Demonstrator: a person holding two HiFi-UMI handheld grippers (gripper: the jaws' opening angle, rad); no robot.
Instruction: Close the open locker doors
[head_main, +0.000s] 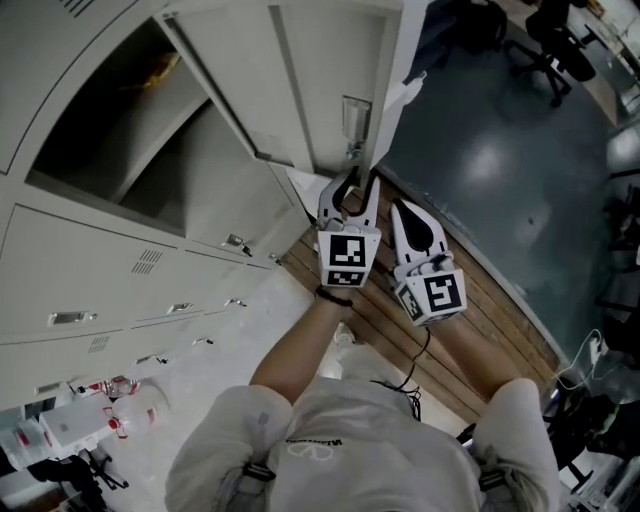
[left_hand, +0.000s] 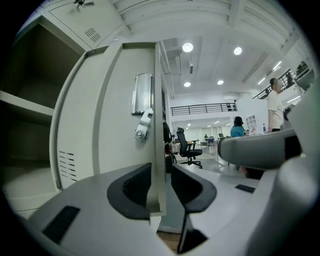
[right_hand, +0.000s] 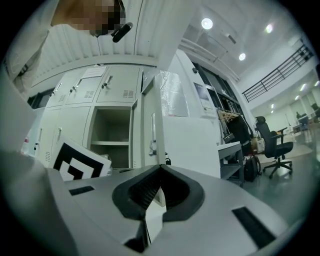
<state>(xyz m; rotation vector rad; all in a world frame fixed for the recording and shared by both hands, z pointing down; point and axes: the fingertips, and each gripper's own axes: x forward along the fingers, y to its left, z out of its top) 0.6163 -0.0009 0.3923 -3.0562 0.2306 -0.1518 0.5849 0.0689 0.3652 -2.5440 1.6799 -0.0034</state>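
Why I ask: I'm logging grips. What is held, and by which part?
Nothing is held. The left gripper stands open around the free edge of the open locker door without clamping it; the right gripper is shut and empty.

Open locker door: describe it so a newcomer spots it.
Start at the wall of pale grey metal lockers. One tall grey door swings out beside a dark compartment, its edge between the parted jaws of the left gripper. Neighbouring doors sit shut.
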